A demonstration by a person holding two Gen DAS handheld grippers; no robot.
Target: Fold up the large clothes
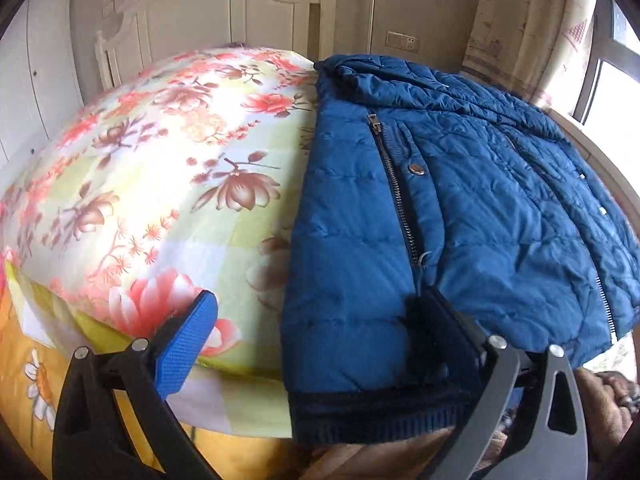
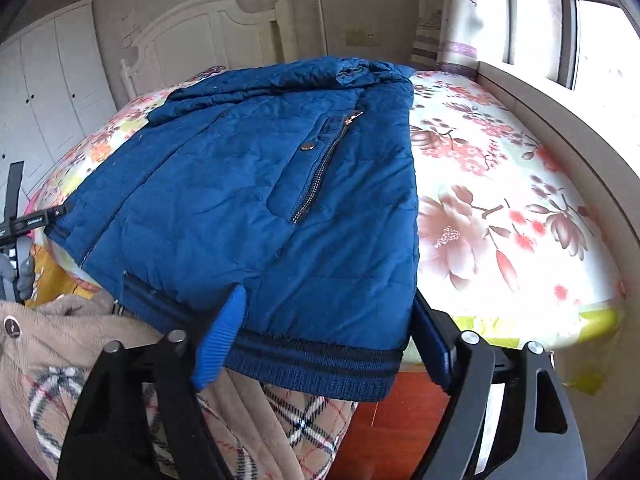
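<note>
Blue-padded fingers [image 1: 188, 344] of the left gripper [image 1: 316, 340] stood spread, one tucked under the blue quilted jacket [image 1: 440, 208] on the floral bedsheet [image 1: 160, 152]. From the right wrist, the right gripper [image 2: 324, 344] was spread across the jacket's ribbed hem [image 2: 316, 368], above a beige plaid-lined coat [image 2: 80, 344]

Home bedroom. Bed [image 2: 500, 216] under floral sheet, white carved headboard [image 1: 208, 12] at its far end against wall. White wardrobe [image 2: 52, 80] left of the bed. Window [image 2: 600, 32] with patterned curtain [image 2: 460, 12] right of it. Wall socket [image 1: 402, 42] beside headboard.
</note>
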